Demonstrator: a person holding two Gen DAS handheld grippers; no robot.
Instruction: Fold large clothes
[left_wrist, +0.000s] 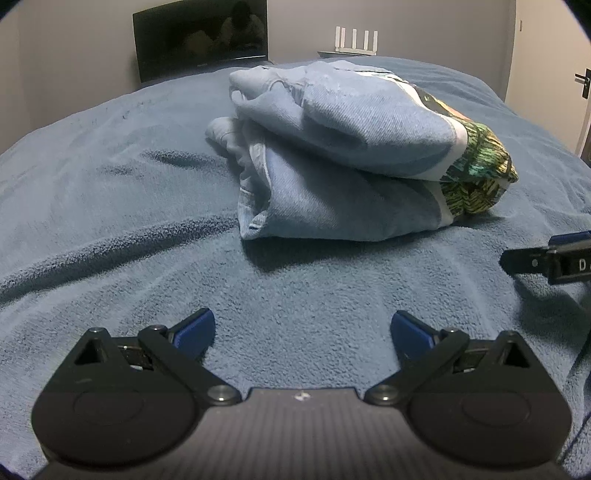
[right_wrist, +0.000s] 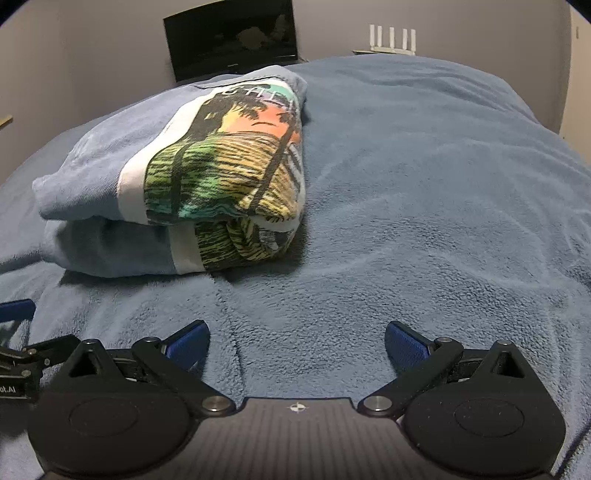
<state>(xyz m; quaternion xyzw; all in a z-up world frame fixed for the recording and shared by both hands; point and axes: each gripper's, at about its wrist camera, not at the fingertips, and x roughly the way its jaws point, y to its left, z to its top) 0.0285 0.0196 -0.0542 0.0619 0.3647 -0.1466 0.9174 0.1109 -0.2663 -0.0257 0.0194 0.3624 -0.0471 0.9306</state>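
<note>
A light blue garment with a colourful palm-tree print lies folded in a thick bundle on the blue blanket, ahead in the left wrist view (left_wrist: 343, 147) and ahead to the left in the right wrist view (right_wrist: 177, 184). My left gripper (left_wrist: 303, 332) is open and empty, a short way in front of the bundle. My right gripper (right_wrist: 295, 343) is open and empty, in front of and right of the bundle. The right gripper shows at the right edge of the left wrist view (left_wrist: 546, 260). The left gripper shows at the left edge of the right wrist view (right_wrist: 18, 354).
The blue fleece blanket (right_wrist: 424, 203) covers the bed, with creases on the left (left_wrist: 110, 240). A dark monitor (left_wrist: 201, 37) and a white router (left_wrist: 356, 38) stand at the far wall. A door handle (left_wrist: 585, 83) is at the far right.
</note>
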